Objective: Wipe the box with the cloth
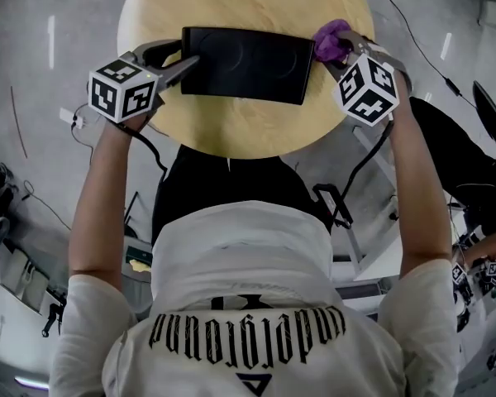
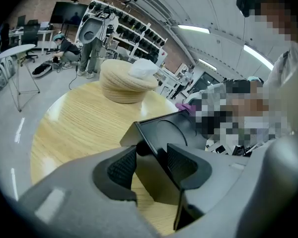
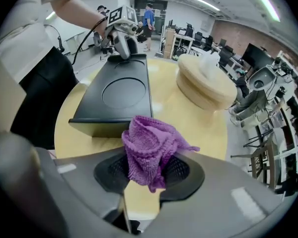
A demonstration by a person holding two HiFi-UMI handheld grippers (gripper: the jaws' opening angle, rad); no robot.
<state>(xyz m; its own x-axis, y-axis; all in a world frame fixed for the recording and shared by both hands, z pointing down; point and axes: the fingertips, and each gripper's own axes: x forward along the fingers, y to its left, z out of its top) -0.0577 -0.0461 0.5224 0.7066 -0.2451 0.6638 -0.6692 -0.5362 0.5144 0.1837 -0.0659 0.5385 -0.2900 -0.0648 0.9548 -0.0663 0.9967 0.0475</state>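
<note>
Now left gripper (image 2: 151, 168) fingers (image 2: 121, 170) tight on black box (image 1: 244, 63); right gripper (image 3: 149, 171) fingers (image 3: 108, 172) tight on purple cloth (image 3: 149, 142)

On your table (image 1: 248, 135), the box (image 1: 244, 63) lies crosswise toward the near edge. Your left gripper (image 1: 182, 66) clasps its left end. Your right gripper (image 1: 335, 56), with the cloth (image 1: 332, 40) between its jaws, sits just beside its right end. A round stack (image 3: 206, 83) stands behind the box.
</note>
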